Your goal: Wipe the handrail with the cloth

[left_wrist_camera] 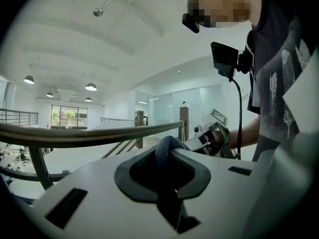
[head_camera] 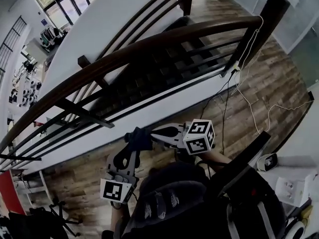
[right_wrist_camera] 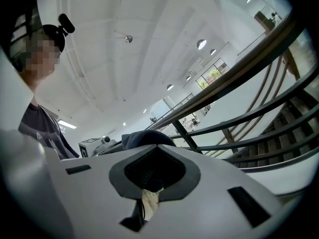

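Left gripper (head_camera: 130, 152): I'm watching its jaws pinching together on a dark fold, just below centre frame in the head view.
Right gripper (head_camera: 158, 133): its jaws are clamping the same bundle from the right, nearly closed on it.
Cloth (head_camera: 138, 137): it's sitting bunched between the two grippers, dark, soft and rounded, lower in frame than the rail and apart from it. In the right gripper view a pale frayed strip (right_wrist_camera: 149, 202) is hanging under it in the jaw gap.
Handrail (head_camera: 149, 46): smooth dark wood, a rounded bar curving from lower left to upper right, with thin dark bars running beneath it.
Marker cube (head_camera: 199, 136): black-and-white square patterns are showing on each gripper's cube.
Shirt print (left_wrist_camera: 279, 83): pale graphic on dark fabric, too blurred for me to read.
Floor (head_camera: 269, 78): wood planks in mixed browns, with a white cord (head_camera: 247, 43) hanging off the post at upper right.
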### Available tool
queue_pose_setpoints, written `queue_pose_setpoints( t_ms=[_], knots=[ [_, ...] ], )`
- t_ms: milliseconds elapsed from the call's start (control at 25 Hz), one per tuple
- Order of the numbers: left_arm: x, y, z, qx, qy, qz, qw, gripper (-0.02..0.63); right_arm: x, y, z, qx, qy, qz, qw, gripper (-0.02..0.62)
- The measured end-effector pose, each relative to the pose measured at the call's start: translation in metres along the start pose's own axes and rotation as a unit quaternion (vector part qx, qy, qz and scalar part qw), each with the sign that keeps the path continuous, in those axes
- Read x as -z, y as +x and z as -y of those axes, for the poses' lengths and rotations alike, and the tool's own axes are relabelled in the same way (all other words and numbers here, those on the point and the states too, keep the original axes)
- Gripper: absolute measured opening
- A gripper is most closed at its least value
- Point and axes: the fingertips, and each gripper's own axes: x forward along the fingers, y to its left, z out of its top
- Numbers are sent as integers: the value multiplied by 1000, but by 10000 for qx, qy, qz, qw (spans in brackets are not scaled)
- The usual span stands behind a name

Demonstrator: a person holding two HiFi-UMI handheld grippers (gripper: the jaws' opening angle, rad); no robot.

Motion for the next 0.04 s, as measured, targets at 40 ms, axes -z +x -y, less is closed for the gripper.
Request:
queue_pose_setpoints(
  t_ms=[40],
  knots=[
    [1, -12, 1, 47, 13, 12, 10000, 40, 6, 6, -10, 14, 32, 33, 10000, 2]
  ],
)
